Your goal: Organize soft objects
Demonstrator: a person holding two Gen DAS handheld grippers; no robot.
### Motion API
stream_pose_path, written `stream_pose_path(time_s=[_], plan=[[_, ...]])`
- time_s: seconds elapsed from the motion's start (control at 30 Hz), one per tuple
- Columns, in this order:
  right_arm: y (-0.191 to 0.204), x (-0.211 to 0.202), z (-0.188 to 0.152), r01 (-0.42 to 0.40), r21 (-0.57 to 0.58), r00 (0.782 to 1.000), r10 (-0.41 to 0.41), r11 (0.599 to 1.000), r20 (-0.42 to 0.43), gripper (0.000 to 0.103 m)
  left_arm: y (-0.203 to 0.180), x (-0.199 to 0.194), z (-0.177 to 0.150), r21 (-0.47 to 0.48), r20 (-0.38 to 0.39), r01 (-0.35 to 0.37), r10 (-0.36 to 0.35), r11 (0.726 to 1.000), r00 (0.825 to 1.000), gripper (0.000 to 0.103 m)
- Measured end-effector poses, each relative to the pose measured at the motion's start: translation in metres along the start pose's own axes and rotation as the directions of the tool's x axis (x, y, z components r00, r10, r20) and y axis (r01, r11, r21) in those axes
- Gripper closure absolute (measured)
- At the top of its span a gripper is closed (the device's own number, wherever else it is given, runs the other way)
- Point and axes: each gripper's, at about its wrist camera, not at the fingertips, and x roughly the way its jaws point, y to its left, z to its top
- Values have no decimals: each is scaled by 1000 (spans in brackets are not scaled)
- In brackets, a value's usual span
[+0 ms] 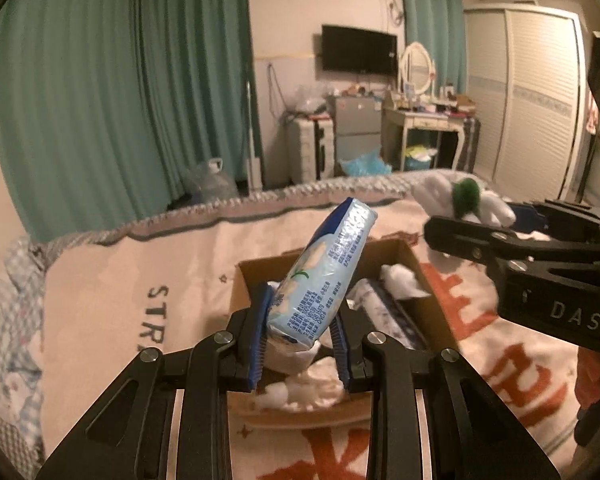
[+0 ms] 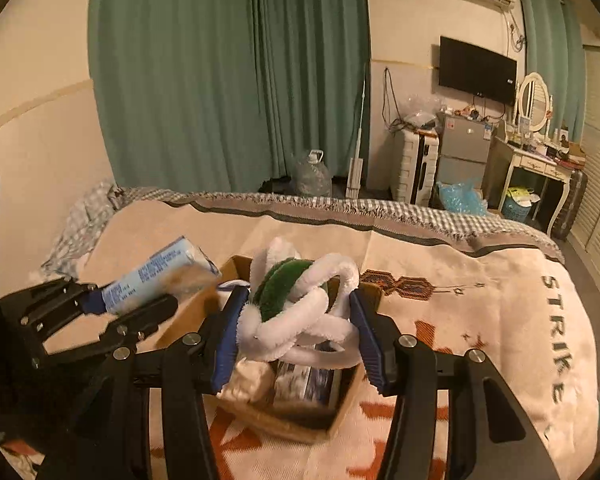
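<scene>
Holding over the cardboard box (image 1: 412, 256) on the bed (image 1: 140, 280): left hand-held gripper (image 1: 300, 340) clamped on a tissue pack (image 1: 324, 272), tilted, pinched at its lower end — it may pivot and drop outside. Right hand-held gripper (image 2: 296, 320) squeezing a white-and-green plush toy (image 2: 296, 300); loops could snag the box rim.

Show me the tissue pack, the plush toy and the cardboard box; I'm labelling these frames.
tissue pack (image 1: 320, 276), left wrist view, on its printed side.
plush toy (image 2: 284, 286), right wrist view, on its green middle.
cardboard box (image 1: 410, 258), left wrist view, on its far right rim.
</scene>
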Motion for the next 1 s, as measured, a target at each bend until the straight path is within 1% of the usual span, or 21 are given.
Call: stream_pose_path(time_s=[0.17,0.27,0.3,0.33,0.37,0.4,0.5,0.53,0.57,0.6,0.63,0.67,0.8,0.9,1.0], plan=[[-10,66,-2,-17,9,998,18,1000,-62,51,3,56,-12,-8,-74,14,-15,1000,997,76],[-19,99,-6,-33,34,995,36,999,-90,48,2,77,-20,-3,-102,18,-18,1000,995,76],[-21,106,-8,-38,40,995,41,998,-95,48,2,83,-23,-3,-109,24,-24,1000,994,76],[-24,113,-9,-36,46,994,41,998,-100,45,2,86,-24,-5,-114,30,-31,1000,993,76],[-26,120,-10,-35,49,994,40,998,-106,44,2,90,-26,-8,-122,36,-37,999,992,76],[-28,124,-12,-26,54,994,32,998,-107,44,1,92,-28,-13,-132,32,-33,999,991,73],[-32,127,-16,-20,68,993,27,998,-111,42,-1,97,-29,-26,-159,22,-26,999,987,72],[-35,125,-17,-16,78,994,25,997,-108,41,-2,97,-28,-21,-169,15,-19,1000,985,68],[-35,122,-17,-15,83,994,24,996,-104,41,-3,96,-28,-11,-175,5,-7,1000,985,61],[-36,118,-17,-12,86,995,21,996,-101,41,-4,95,-28,-4,-173,-8,7,1000,985,45],[-36,112,-17,-5,85,995,13,996,-97,41,-4,91,-27,-2,-162,-27,26,1000,986,34],[-38,106,-16,1,83,996,6,997,-92,41,-4,84,-25,-2,-146,-35,35,999,989,32],[-35,69,-7,28,72,998,-24,997,-56,41,-2,52,-13,-11,-106,-40,39,999,994,32],[-30,28,4,50,55,999,-49,997,-15,41,-1,13,2,-11,-45,-58,58,998,997,32],[-22,-22,17,64,38,997,-66,997,44,40,-1,-37,19,-15,36,-70,70,997,997,32]])
